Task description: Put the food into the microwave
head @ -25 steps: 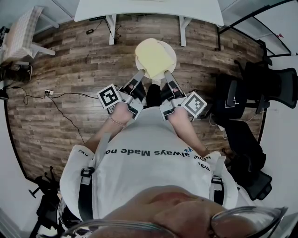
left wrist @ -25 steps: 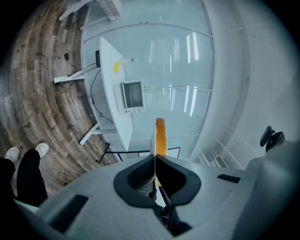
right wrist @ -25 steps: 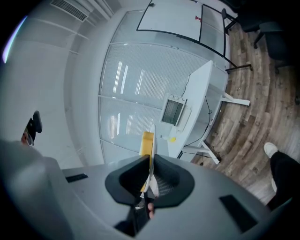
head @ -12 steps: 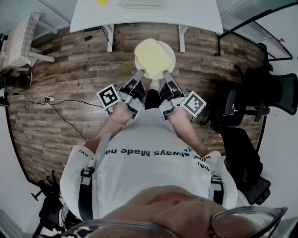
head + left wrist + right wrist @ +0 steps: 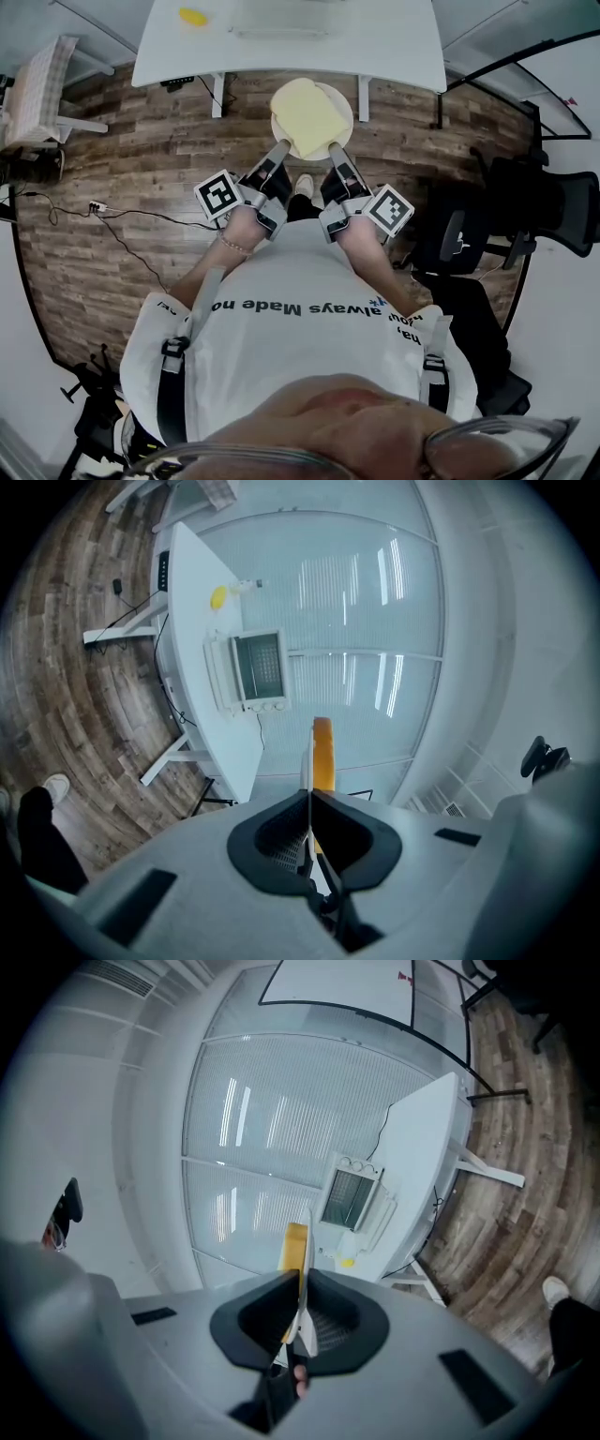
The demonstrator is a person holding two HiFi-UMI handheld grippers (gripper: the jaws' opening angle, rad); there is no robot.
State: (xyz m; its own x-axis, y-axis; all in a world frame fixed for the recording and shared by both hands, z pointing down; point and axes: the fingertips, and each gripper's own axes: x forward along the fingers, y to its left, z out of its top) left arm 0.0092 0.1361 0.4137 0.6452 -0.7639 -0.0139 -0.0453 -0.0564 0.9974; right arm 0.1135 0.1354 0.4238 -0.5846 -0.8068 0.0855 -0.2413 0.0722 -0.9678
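Note:
A white plate [image 5: 339,101] carrying a flat pale-yellow piece of food [image 5: 307,114] is held out in front of the person, above the wooden floor. My left gripper [image 5: 280,149] is shut on the plate's near-left rim and my right gripper [image 5: 335,150] is shut on its near-right rim. In the left gripper view the plate's edge [image 5: 307,761] and food [image 5: 322,747] stand edge-on between the jaws of the left gripper [image 5: 309,803]. The right gripper [image 5: 300,1312] likewise clamps the plate [image 5: 306,1269] with the food [image 5: 293,1246]. The white microwave [image 5: 259,669] [image 5: 352,1198] sits on the white table [image 5: 366,47] ahead.
A small yellow object [image 5: 194,16] [image 5: 217,597] lies on the table left of the microwave. Black office chairs [image 5: 534,183] stand to the right. A cable [image 5: 122,202] runs over the floor at left, and a light chair [image 5: 42,75] stands far left.
The table has come further into the head view as the person moves toward it; the yellow object and microwave top now show. Both grippers keep their hold on the plate.

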